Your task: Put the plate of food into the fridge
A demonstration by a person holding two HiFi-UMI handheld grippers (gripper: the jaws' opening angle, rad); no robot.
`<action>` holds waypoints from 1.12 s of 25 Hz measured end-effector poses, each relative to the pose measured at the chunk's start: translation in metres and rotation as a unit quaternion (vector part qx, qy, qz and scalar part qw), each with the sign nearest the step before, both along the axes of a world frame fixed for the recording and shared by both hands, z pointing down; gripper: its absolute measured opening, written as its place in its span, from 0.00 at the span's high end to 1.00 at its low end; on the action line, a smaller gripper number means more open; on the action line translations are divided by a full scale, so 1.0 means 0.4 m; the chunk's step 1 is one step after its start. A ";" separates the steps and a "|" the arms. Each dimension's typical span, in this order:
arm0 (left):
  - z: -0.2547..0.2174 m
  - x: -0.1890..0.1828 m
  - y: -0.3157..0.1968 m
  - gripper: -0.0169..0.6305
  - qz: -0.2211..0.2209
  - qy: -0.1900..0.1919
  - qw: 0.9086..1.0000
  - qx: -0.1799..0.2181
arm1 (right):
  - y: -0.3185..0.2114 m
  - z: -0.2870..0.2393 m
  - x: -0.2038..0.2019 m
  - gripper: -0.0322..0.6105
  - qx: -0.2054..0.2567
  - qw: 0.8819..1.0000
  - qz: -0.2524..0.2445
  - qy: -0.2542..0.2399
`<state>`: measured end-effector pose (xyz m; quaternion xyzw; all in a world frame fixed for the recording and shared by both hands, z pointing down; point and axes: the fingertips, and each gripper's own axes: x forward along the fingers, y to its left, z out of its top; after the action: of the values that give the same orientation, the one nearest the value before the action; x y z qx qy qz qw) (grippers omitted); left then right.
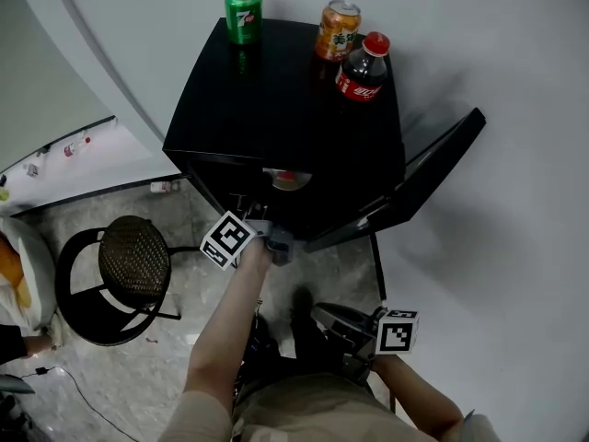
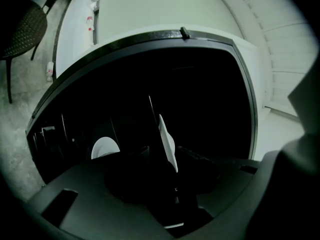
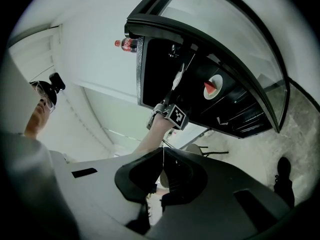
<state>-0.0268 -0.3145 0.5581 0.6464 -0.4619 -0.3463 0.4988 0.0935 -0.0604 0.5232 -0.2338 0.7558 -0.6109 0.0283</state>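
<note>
A black mini fridge [image 1: 276, 109] stands with its door [image 1: 419, 175] swung open to the right. Inside it rests a white plate [image 1: 287, 180] with a red piece of food [image 3: 209, 87]. My left gripper [image 1: 260, 212] reaches into the opening. In the left gripper view, my left gripper [image 2: 167, 160] is open, and the plate's white rim [image 2: 167, 143] shows edge-on between the spread jaws, which do not press on it. My right gripper [image 1: 320, 314] hangs low near the person's legs; it [image 3: 163, 159] is shut with nothing in it.
On the fridge top stand a green can [image 1: 244, 14], an orange can [image 1: 339, 29] and a cola bottle [image 1: 363, 67]. A black round chair [image 1: 129, 265] is on the floor to the left. A pale round patch [image 2: 105, 148] shows deep inside the dark fridge.
</note>
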 end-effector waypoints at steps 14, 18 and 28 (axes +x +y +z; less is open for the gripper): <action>-0.014 0.011 -0.089 0.86 0.006 -0.019 1.000 0.013 | 0.001 0.003 0.040 0.92 -0.006 1.000 0.021 0.005; -0.013 0.014 -0.114 0.86 0.001 -0.024 1.000 0.011 | -0.007 -0.001 0.045 0.92 -0.002 1.000 0.023 0.003; -0.016 0.013 -0.130 0.86 0.002 -0.026 0.999 0.019 | -0.019 -0.003 0.053 0.92 -0.001 1.000 0.028 0.004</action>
<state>-0.0215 -0.3667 0.5517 0.6659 -0.4667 -0.3366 0.4748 0.1145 -0.0679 0.5220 -0.2573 0.7483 -0.6100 0.0422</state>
